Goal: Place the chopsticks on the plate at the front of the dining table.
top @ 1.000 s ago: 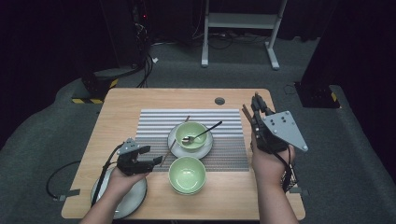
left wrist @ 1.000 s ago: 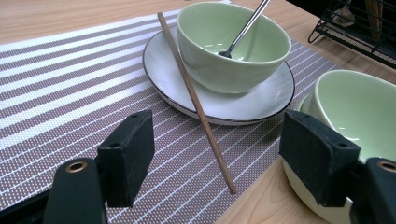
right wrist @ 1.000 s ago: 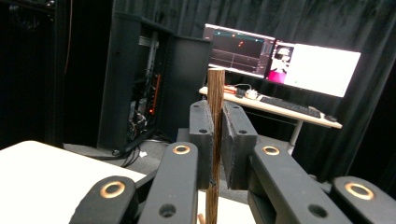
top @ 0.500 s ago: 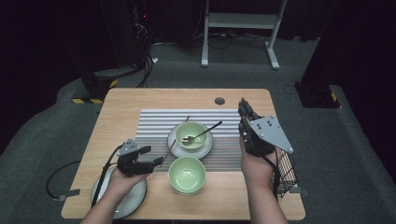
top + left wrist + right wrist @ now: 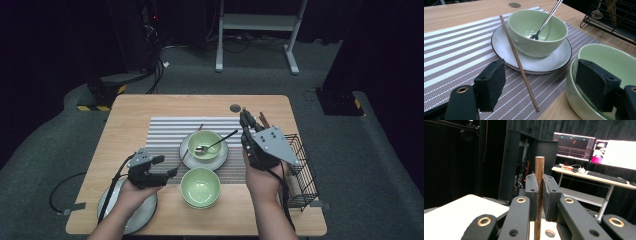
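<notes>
A: Right gripper (image 5: 248, 121) jaws?
B: Clamped on a chopstick (image 5: 539, 195), upright, right of the far bowl (image 5: 204, 142).
A: Left gripper (image 5: 165, 166)?
B: Jaws apart, second chopstick (image 5: 518, 60) lying between them on the mat (image 5: 454, 52).

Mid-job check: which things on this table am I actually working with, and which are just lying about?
In the job:
right gripper, shut on a chopstick
second chopstick lying against the saucer
left gripper, open

Lying about:
bowl with spoon
nearer green bowl
wire rack
grey plate
</notes>
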`<action>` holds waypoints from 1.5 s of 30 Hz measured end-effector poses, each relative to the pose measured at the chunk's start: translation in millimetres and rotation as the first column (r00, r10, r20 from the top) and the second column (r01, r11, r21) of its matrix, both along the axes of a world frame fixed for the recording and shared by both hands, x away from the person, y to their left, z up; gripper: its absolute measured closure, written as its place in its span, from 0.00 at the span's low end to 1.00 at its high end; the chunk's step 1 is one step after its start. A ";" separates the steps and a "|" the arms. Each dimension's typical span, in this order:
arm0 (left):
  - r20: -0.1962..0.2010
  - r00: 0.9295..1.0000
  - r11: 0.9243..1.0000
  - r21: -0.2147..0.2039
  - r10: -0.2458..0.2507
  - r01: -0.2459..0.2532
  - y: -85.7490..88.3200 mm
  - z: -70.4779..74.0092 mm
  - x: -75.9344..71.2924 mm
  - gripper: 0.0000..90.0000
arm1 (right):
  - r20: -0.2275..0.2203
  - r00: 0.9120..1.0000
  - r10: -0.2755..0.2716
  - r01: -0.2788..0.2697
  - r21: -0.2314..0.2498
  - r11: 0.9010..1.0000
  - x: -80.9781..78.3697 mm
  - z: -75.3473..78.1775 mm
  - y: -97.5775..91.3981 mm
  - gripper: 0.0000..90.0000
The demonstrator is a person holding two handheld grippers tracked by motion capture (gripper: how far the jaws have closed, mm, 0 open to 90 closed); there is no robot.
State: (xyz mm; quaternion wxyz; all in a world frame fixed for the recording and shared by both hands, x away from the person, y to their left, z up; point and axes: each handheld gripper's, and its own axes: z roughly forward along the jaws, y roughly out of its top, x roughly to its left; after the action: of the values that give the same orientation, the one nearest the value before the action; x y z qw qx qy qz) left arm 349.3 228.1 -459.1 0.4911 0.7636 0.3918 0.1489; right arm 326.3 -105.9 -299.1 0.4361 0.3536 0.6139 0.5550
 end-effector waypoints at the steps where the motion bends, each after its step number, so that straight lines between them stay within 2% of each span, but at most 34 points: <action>1: 0.005 1.000 1.000 0.001 -0.003 0.003 -0.7 0.4 -0.1 0.26 | 0.000 1.000 0.006 -0.006 -0.001 1.000 0.0 -0.4 1.6 0.93; 8: 0.023 1.000 1.000 -0.004 -0.017 0.017 -5.2 3.0 -0.9 0.26 | -0.010 0.999 0.046 -0.046 0.024 0.999 0.1 -3.6 14.1 0.93; 12: 0.018 0.999 1.000 -0.015 -0.027 0.027 -6.9 3.2 -0.7 0.26 | -0.014 0.998 0.068 -0.068 0.034 0.997 -0.3 -5.8 22.0 0.93; 20: 0.036 0.998 0.999 -0.011 -0.047 0.047 -13.5 3.7 -3.0 0.26 | -0.012 0.993 0.114 -0.114 0.051 0.992 -1.8 -8.1 38.7 0.93; 32: 0.057 0.996 0.997 -0.014 -0.074 0.075 -19.1 6.3 -5.5 0.27 | -0.009 0.983 0.182 -0.181 0.060 0.982 -4.2 -7.9 67.0 0.93; 45: 0.082 0.994 0.997 -0.014 -0.068 0.069 -24.5 9.8 -6.9 0.31 | 0.003 0.972 0.235 -0.234 0.084 0.969 -8.0 -2.8 87.3 0.93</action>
State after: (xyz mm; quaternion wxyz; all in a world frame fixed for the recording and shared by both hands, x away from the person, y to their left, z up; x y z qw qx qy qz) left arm 342.5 203.6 -449.3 0.5181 0.7657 0.3461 0.1598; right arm 318.3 -18.6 -301.8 0.3500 0.2986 0.6290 0.6266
